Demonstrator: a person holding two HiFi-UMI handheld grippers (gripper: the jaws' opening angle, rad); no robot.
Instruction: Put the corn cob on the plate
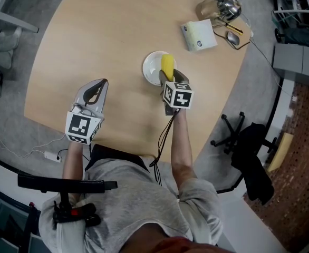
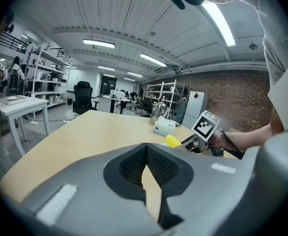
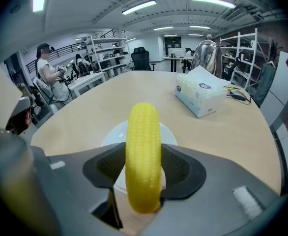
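The right gripper [image 1: 171, 78] has its fingers [image 3: 183, 168] closed on the corn cob [image 3: 143, 156], one on each side of it. The cob runs lengthwise out ahead of the gripper, and its near end sits between the dark pads. In the head view the yellow cob lies over the white plate [image 1: 149, 67], reaching across the plate's right half. From the right gripper view the plate shows directly beneath and behind the cob, though whether the cob touches the plate is not clear.

The left gripper [image 2: 147, 149] sits well apart from the plate, over the near left part of the round wooden tabletop [image 1: 91, 36]. Its fingers are pressed together at the tips and hold nothing; only bare tabletop shows through the small gap below the pads.

At the far right edge of the tabletop stands a white tissue box [image 1: 199, 35]. Just beyond it is a shiny vessel that looks like a kettle [image 1: 221, 7]. Both are well apart from the plate.
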